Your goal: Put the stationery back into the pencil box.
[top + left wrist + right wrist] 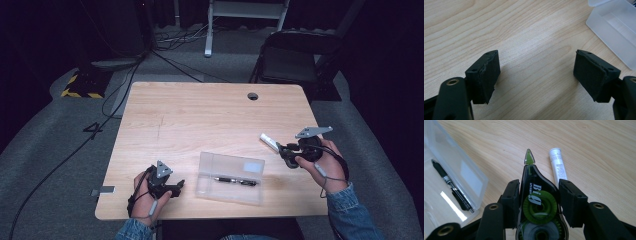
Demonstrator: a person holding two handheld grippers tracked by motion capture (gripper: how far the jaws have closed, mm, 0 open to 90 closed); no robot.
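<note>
My right gripper (pixel 539 200) is shut on a black and green correction tape roller (pixel 534 192), whose pointed green tip faces away from me. It hovers over the right part of the wooden table (pixel 200 115), where my right gripper (pixel 286 151) is held by a hand. A white tube (pixel 557 163) lies on the wood just beyond it; the same white tube (pixel 269 141) lies left of the gripper from above. A clear plastic case (pixel 220 167) holds a black pen (pixel 236 181). My left gripper (pixel 176 188) rests near the front edge, left of the case. In its own view my left gripper (pixel 536 75) is open over bare wood.
The clear case (pixel 616 32) lies to the upper right of the left jaws, and the case (pixel 461 170) with its pen (pixel 451 186) sits left of the right jaws. A round cable hole (pixel 253 96) marks the table's far edge. A dark chair (pixel 292 55) stands behind.
</note>
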